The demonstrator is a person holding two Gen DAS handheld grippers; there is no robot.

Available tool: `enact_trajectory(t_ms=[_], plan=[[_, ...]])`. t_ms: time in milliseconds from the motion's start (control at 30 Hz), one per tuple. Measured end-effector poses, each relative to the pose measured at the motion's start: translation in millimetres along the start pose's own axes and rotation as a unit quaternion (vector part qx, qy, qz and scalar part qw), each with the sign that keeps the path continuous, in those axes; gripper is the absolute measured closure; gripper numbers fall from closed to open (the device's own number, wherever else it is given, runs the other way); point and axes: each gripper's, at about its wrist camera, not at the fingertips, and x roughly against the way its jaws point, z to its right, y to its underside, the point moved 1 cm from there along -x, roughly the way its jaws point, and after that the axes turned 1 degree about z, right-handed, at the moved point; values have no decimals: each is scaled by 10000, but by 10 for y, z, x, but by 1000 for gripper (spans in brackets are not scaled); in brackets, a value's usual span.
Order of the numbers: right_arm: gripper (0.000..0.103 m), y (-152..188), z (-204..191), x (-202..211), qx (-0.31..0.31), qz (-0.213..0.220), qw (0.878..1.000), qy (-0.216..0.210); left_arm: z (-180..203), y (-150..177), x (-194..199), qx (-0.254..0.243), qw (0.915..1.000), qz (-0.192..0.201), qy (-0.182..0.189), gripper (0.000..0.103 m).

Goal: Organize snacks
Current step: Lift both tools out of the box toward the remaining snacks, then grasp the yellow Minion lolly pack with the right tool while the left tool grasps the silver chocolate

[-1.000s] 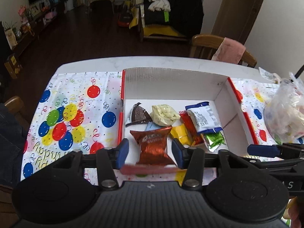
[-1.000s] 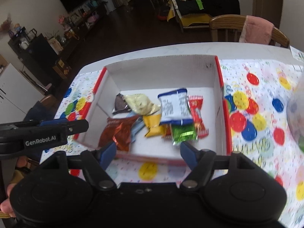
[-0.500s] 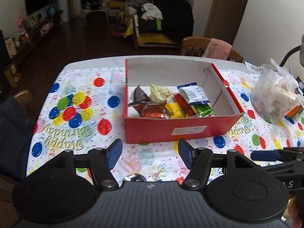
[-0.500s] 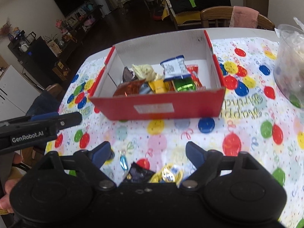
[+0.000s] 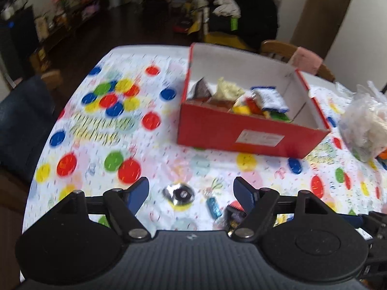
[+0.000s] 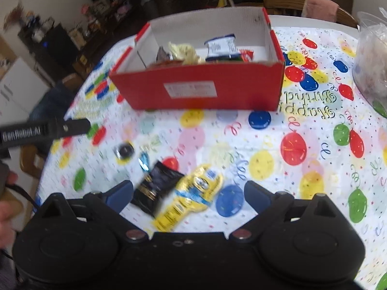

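Note:
A red cardboard box (image 5: 251, 133) (image 6: 200, 89) holds several wrapped snacks. On the balloon tablecloth in front of it lie a round silver-black snack (image 5: 179, 194) (image 6: 123, 151), a small blue candy (image 5: 213, 206) (image 6: 144, 160), a black packet (image 6: 154, 188) and a yellow packet (image 6: 191, 197). My left gripper (image 5: 191, 193) is open and empty, low over the round snack. My right gripper (image 6: 188, 193) is open and empty, with the black and yellow packets between its fingers. The left gripper's arm shows at the left of the right wrist view (image 6: 43, 130).
A clear plastic bag of snacks (image 5: 365, 128) (image 6: 372, 55) stands right of the box. A wooden chair with a pink cloth (image 5: 304, 58) is behind the table. The near table edge is just below both grippers.
Both grippers pulled back from over the box toward the near table edge and lower. The loose snacks in front of the box came into view.

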Motion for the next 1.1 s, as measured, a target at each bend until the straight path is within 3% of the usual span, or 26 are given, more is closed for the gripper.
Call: enact_trajectory(t_ms=[200,400,600,833,1033,1100], plan=[[5,205,-29,-280,706,-365,9968,29,-56,186,-126,363,9986,-193,-331,26],[9,193,17,-514,493,-550,9972,131,-98,250,-206,231,9978,-293,-552,26],[13,170,-47,-707,304,-602,9971,357,-212,202,-345,-63,9984,-354,-435,26],[22,196,-122,-825,32,-644,9951,746,-381,165,-604,-238,9970,-705,-227,26],[33,198,-251,-856,77,-572,9929,1040,-388,205,-804,-642,9940,-830,-322,26],[41,203,-292,-862,150,-561,9917,1149,-391,209,-856,-711,9933,-873,-259,26]])
